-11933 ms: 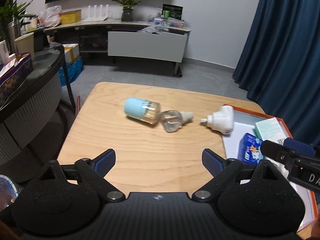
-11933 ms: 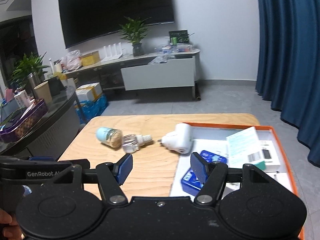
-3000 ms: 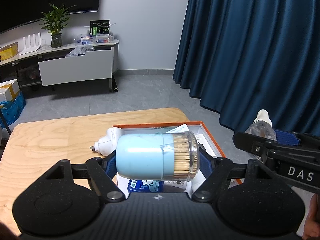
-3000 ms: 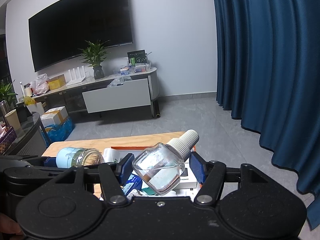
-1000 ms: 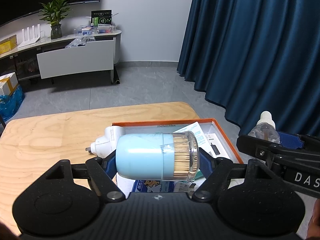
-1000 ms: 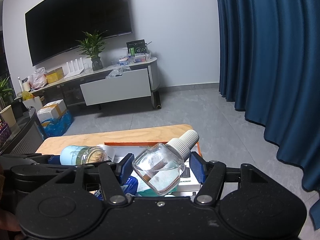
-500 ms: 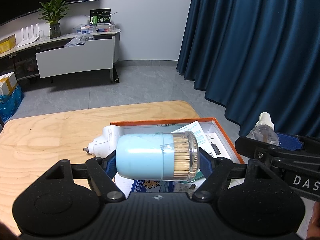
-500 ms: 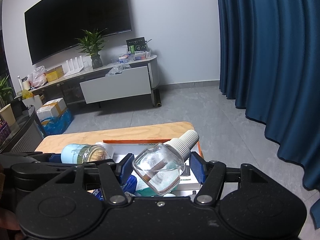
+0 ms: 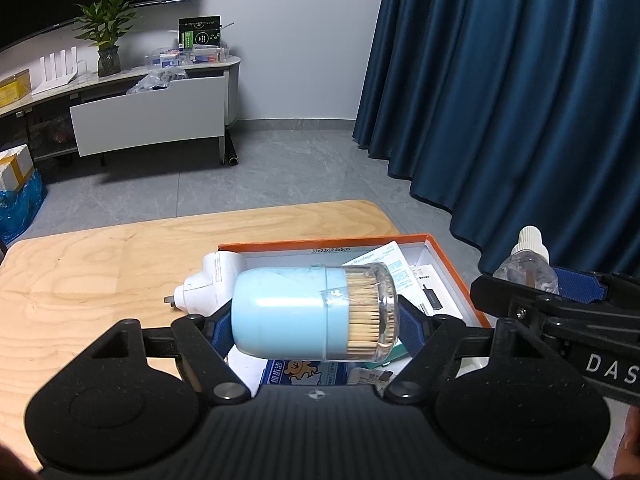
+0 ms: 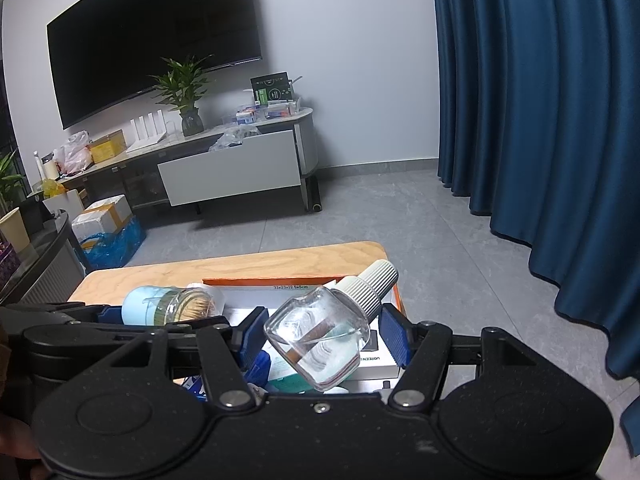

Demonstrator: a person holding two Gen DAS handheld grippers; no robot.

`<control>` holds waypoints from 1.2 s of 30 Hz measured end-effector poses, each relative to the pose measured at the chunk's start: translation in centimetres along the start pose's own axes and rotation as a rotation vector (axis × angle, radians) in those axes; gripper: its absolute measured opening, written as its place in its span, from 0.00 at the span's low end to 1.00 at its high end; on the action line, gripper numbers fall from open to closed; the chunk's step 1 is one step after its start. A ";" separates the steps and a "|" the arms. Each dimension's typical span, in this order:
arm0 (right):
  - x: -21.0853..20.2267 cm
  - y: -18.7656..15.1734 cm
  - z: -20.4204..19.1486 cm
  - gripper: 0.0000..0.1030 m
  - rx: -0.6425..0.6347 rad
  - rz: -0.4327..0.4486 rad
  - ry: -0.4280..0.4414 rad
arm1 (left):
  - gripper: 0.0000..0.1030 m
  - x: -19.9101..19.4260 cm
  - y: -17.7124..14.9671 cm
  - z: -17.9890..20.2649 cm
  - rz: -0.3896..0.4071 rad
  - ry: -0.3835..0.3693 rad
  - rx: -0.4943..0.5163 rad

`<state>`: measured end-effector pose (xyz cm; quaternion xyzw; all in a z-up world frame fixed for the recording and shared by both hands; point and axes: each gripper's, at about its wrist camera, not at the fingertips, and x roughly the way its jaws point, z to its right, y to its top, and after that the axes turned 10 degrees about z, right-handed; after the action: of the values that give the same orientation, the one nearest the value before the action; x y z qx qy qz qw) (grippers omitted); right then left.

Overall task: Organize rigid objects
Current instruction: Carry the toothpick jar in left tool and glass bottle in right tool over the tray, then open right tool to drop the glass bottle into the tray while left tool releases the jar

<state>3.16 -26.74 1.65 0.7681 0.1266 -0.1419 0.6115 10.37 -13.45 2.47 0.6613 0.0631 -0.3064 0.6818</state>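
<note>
My left gripper (image 9: 314,316) is shut on a light blue toothpick jar (image 9: 288,312) with a clear cap end, held sideways above the orange-rimmed box (image 9: 444,258). My right gripper (image 10: 322,334) is shut on a clear glass bottle (image 10: 320,340) with a white ribbed cap, tilted up to the right over the same box (image 10: 304,280). The bottle (image 9: 526,264) and right gripper show at the right edge of the left wrist view. The jar (image 10: 166,306) shows at the left of the right wrist view. A white plug-in device (image 9: 210,280) lies at the box's left rim.
The box holds leaflets, a blue carton (image 9: 304,370) and a white packet (image 10: 374,360). It sits at the right end of a wooden table (image 9: 100,272). Dark blue curtains (image 9: 520,100) hang to the right. A TV bench (image 10: 232,168) stands by the far wall.
Nothing has visibly changed over the last second; both grippers hold still over the box. Earlier, the jar and bottle lay on the table and both grippers were open.
</note>
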 end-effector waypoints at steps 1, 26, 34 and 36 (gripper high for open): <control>0.0 0.0 0.0 0.71 0.000 0.000 0.000 | 0.76 0.0 0.0 0.0 -0.001 0.000 -0.002; 1.0 0.3 0.1 0.54 -0.010 -0.034 0.018 | 0.76 0.8 -0.1 -0.1 -0.011 0.005 -0.012; 0.5 0.1 0.2 0.54 -0.007 -0.029 0.021 | 0.76 1.0 -0.2 -0.1 -0.016 0.003 -0.010; 0.3 0.1 0.3 0.54 -0.005 -0.028 0.015 | 0.76 1.0 -0.3 0.0 -0.015 0.003 -0.007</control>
<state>3.48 -27.04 1.52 0.7657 0.1425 -0.1442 0.6104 11.09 -13.75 1.74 0.6588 0.0704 -0.3103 0.6817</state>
